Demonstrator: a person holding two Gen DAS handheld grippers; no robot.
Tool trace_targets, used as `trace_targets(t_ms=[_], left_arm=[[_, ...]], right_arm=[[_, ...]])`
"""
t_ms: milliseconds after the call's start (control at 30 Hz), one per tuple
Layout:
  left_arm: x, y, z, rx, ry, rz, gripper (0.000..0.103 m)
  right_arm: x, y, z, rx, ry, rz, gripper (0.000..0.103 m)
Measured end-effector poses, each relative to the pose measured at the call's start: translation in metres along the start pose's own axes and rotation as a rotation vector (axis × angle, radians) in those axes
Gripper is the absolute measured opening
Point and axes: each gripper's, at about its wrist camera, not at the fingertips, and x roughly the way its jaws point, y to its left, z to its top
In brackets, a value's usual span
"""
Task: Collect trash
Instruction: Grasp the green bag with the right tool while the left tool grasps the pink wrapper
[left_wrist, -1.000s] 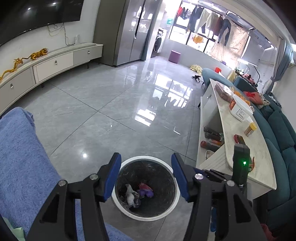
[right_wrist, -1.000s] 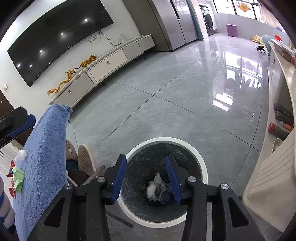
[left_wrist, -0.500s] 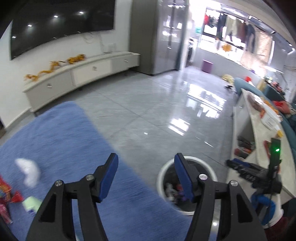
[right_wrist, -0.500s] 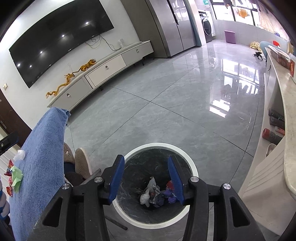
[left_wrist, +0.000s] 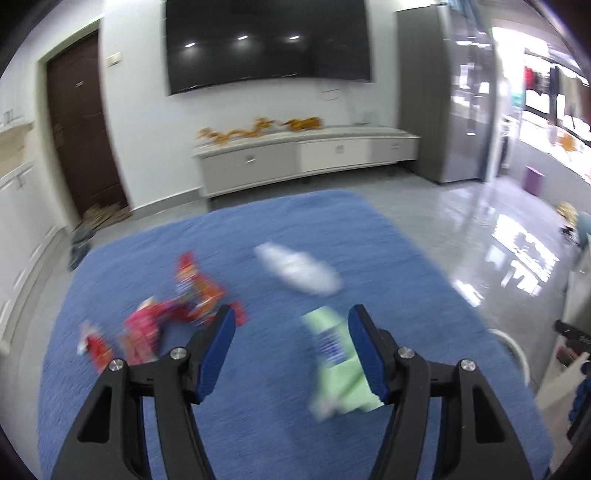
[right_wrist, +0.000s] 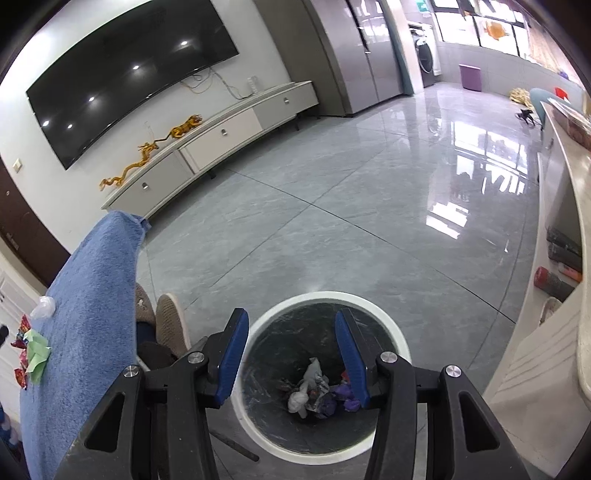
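In the blurred left wrist view my left gripper (left_wrist: 290, 330) is open and empty above a blue towel-covered surface (left_wrist: 258, 424). On it lie a green wrapper (left_wrist: 332, 354) just beyond the right finger, a white crumpled tissue (left_wrist: 299, 269) farther off, and red snack wrappers (left_wrist: 166, 317) to the left. In the right wrist view my right gripper (right_wrist: 291, 354) is open and empty over a white-rimmed bin (right_wrist: 321, 298) lined with a dark bag and holding crumpled trash (right_wrist: 314, 391). The towel (right_wrist: 85, 314) and its wrappers (right_wrist: 33, 350) show at the left.
Slippered feet (right_wrist: 166, 325) rest between the towel and the bin. A white TV cabinet (right_wrist: 221, 129) stands along the wall under a large TV (right_wrist: 125, 70). A white counter (right_wrist: 554, 332) with shelves is right of the bin. Grey tile floor (right_wrist: 351, 221) lies beyond.
My left gripper has swung left, from over the bin to over the blue towel with the wrappers. My right gripper has stayed open over the bin, shifting slightly.
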Motion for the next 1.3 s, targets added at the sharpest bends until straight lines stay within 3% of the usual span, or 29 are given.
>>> trace_targets(t_ms=[200,467,767,933,1067,1300], left_arm=[[-0.006,0.056,-0.021,-0.085,0.070,0.047,0.062],[-0.035,0.124,-0.036,-0.204,0.042,0.103,0.062],[-0.054,0.185,-0.076,-0.307,0.059,0.123,0.062],[-0.053,0.200,-0.086,-0.357,0.063,0.073,0.062],[-0.042,0.205,-0.073,-0.377,0.053,-0.015,0.062],[-0.005,0.181,-0.020,-0.251,0.037,-0.110,0.061]], right_arm=[[-0.010,0.030,0.011,-0.059,-0.025,0.040,0.046],[-0.028,0.088,0.025,-0.158,-0.062,0.104,0.047],[-0.033,0.183,0.019,-0.322,-0.040,0.222,0.049],[-0.025,0.235,0.006,-0.413,0.006,0.284,0.049],[-0.016,0.269,-0.007,-0.472,0.051,0.330,0.054],[0.010,0.312,-0.028,-0.541,0.157,0.417,0.060]])
